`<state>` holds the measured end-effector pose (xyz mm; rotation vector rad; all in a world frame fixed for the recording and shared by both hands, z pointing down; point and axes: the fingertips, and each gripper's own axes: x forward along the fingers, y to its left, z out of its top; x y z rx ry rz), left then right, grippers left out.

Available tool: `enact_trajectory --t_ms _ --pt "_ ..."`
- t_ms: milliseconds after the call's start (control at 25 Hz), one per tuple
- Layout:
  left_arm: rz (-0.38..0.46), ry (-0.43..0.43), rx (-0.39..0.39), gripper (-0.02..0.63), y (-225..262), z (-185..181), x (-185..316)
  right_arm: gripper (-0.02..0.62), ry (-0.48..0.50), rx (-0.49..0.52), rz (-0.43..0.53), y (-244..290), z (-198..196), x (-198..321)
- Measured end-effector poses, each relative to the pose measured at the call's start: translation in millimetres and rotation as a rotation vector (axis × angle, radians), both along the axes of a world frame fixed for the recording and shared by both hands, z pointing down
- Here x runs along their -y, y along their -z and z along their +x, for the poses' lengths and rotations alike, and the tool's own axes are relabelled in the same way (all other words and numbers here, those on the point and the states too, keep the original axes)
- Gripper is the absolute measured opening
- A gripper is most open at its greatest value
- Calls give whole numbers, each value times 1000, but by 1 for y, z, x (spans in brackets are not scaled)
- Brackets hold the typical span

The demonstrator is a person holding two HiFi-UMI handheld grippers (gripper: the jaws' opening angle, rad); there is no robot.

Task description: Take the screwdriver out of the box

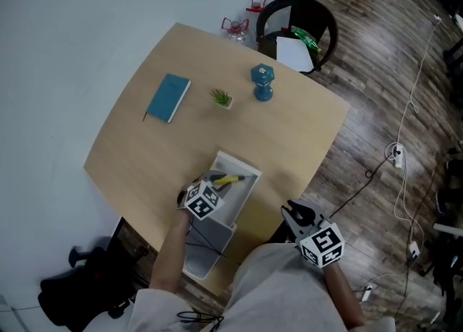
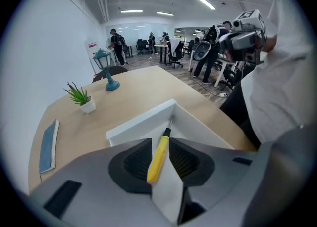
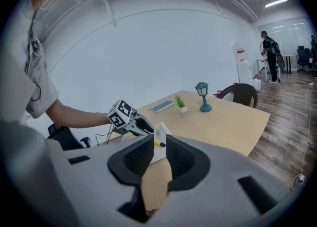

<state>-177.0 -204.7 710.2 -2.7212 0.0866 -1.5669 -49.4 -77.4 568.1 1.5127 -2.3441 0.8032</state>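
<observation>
An open white box (image 1: 239, 160) stands near the table's front edge. Inside it lies a screwdriver (image 1: 230, 179) with a yellow handle. My left gripper (image 1: 215, 178) points steeply down into the box. In the left gripper view its jaws stand open around the yellow handle (image 2: 159, 159), and the pads do not press on it; the box wall (image 2: 143, 119) lies just beyond. My right gripper (image 1: 291, 213) hovers off the table's near right edge, open and holding nothing. In the right gripper view the right gripper (image 3: 154, 159) looks toward the left gripper (image 3: 143, 126) and the screwdriver (image 3: 159, 143).
Farther back on the table are a teal notebook (image 1: 168, 97), a small potted plant (image 1: 222, 98) and a teal lantern (image 1: 262, 82). A black chair (image 1: 296, 30) stands behind the table. Cables (image 1: 398, 153) run over the wooden floor at the right.
</observation>
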Motion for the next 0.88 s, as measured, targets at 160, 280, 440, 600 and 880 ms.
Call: enact_trajectory --t_ms 160,280,440,600,880 --pt "12 -63 70 103 -15 0 -6 80 -12 5 -3 -2 2 -1" --pt "21 -93 108 103 -24 -1 -6 78 -17 11 -5 -7 2 -3" --pt "29 -121 156 103 -36 -5 -7 78 -16 8 -9 -8 2 -5" --pt "54 -159 205 103 -45 -7 -8 75 -22 6 -7 -9 3 -4" --pt "102 -200 255 103 -53 -7 -10 75 -18 -4 -7 -7 2 -4"
